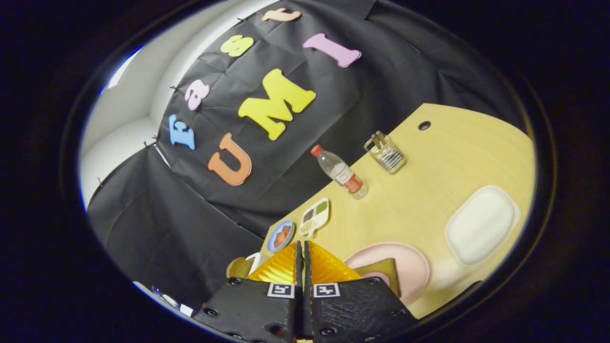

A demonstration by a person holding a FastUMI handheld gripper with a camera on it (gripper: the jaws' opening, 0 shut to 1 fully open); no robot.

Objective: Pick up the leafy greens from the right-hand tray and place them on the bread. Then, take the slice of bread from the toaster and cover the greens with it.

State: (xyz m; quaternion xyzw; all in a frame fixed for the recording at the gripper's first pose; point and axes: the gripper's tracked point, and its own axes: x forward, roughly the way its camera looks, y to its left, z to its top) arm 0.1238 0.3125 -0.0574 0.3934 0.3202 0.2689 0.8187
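My gripper is shut, its fingers pressed together with nothing showing between them. It hangs tilted above the near end of the wooden table. Just to the right of the fingers sits a pink plate holding a brown slice of bread; a pinkish piece lies by the slice's near edge. To the left of the fingers, a rounded brown slice stands beside a white body, partly hidden by the fingers. Beyond the plate to the right lies a white tray with a bare surface.
Ahead of the fingers are a small blue plate with reddish food and a divided white dish. Farther along the table stand a plastic bottle and a clear holder with utensils. The black cloth wall runs along the table's left side.
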